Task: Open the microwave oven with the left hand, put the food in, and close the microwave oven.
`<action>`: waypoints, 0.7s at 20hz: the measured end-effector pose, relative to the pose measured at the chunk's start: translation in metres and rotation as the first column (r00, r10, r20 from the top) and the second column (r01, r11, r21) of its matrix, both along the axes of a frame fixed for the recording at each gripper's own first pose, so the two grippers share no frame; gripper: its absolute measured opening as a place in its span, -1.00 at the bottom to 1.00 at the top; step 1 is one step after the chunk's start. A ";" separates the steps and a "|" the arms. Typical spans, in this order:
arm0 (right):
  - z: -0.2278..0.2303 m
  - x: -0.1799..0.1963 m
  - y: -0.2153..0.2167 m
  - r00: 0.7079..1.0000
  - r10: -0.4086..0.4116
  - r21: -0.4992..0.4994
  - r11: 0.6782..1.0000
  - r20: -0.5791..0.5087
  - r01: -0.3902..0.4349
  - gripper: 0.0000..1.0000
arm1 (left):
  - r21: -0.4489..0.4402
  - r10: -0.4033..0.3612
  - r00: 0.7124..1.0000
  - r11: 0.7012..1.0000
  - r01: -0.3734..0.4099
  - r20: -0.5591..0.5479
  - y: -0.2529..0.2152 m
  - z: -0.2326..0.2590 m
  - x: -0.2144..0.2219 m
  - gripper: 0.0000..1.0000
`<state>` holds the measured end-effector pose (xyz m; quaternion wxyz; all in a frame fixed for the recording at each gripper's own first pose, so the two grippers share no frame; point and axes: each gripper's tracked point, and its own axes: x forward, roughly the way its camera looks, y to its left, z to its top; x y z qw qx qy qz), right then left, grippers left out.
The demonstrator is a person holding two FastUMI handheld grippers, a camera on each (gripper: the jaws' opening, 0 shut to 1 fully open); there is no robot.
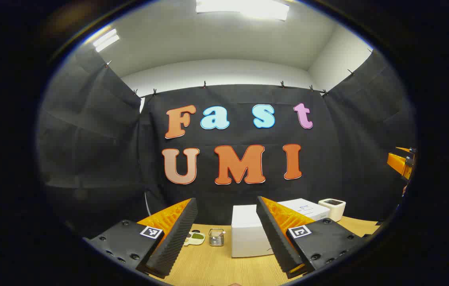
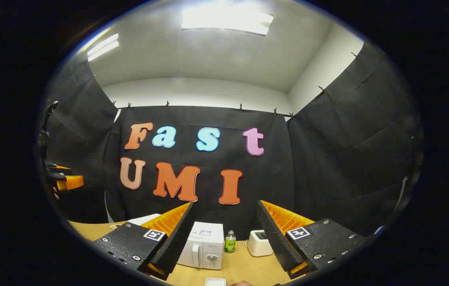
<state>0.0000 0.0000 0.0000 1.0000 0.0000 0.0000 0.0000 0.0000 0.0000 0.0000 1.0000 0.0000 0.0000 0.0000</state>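
Note:
The white microwave stands shut on the wooden table, with its handle and dial facing me. In the left gripper view the microwave is far off, partly behind one finger. A small dish with something green lies on the table beyond the left gripper. This gripper is open, holds nothing and hangs above the table. The right gripper is open too, with nothing between its fingers. A white dish peeks in at the bottom edge below it.
A plain white box and a small metal cup stand ahead of the left gripper. A green bottle and a white toaster-like appliance sit right of the microwave. The other gripper shows at each view's edge.

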 end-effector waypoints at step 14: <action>0.002 0.006 0.000 0.999 0.034 -0.009 0.999 0.001 -0.034 0.91 | 0.004 0.054 0.998 0.999 -0.054 -0.016 0.002 -0.005 0.007 0.97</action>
